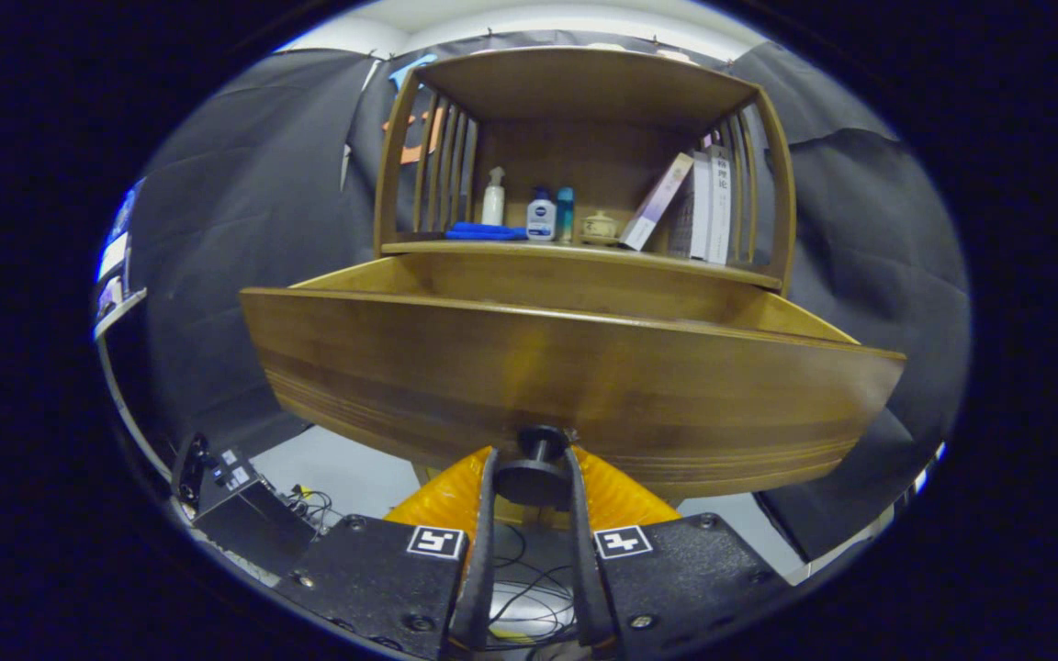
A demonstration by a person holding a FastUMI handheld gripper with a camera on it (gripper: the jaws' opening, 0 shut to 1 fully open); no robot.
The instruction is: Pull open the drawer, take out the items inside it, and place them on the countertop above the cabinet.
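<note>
Claw (534,459) clamped on the drawer's black knob (534,470) — both fingers pressing it — drawer (575,386) pulled out just ahead, countertop (575,252) with bottles beyond.

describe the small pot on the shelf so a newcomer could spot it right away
Start at the wooden cabinet beyond the gripper, whose fingers are shut on the open drawer's black knob. On the shelf above the drawer, the small pot sits between a teal bottle and a leaning book. It is the one squat, cream, lidded thing among tall bottles and books.
</note>
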